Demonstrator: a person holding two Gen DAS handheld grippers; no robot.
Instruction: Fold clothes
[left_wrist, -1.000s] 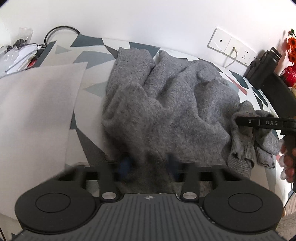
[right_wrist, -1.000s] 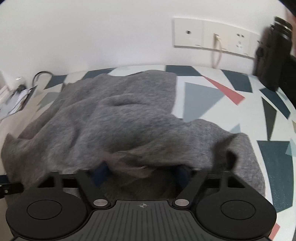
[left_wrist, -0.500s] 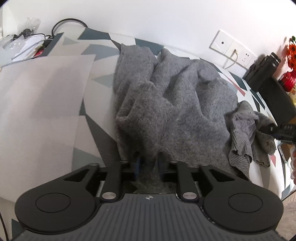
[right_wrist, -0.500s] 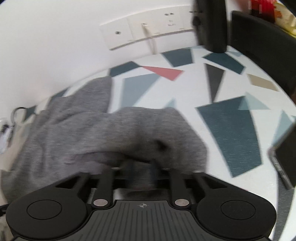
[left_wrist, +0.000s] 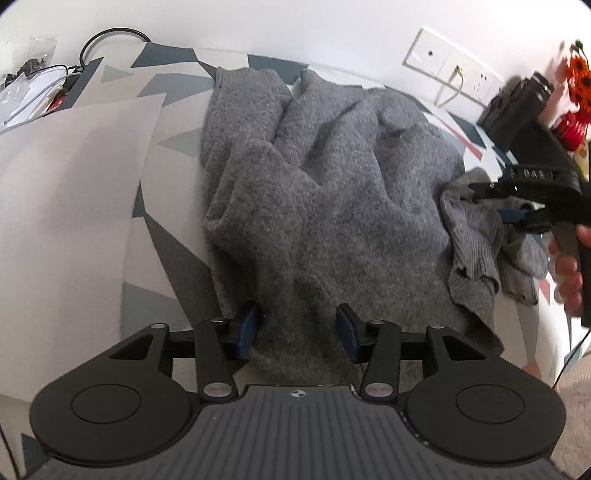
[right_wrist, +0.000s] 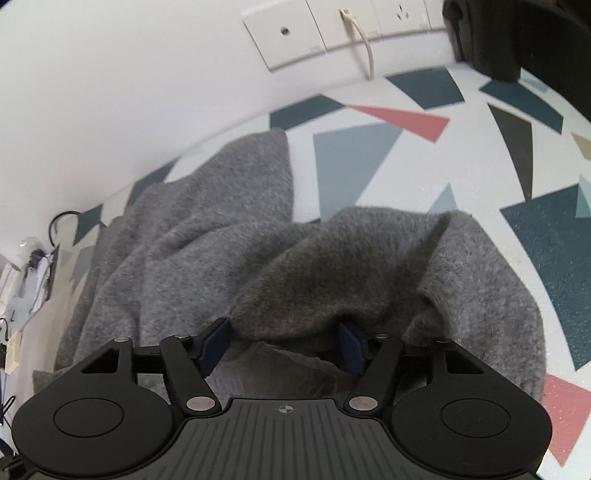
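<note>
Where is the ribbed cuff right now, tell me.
In the left wrist view, the ribbed cuff lies at the gray sweater's right edge, just below the right gripper.

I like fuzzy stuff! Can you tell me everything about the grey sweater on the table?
The grey sweater looks soft, fuzzy and knitted, with ribbed edges. It lies rumpled and partly folded on a table covered in coloured triangles, one sleeve reaching toward the wall. The left gripper sits at its near edge, jaws apart and just opened, cloth between them. The right gripper has just been opening too, with a bunched fold of cloth between its pads.
</note>
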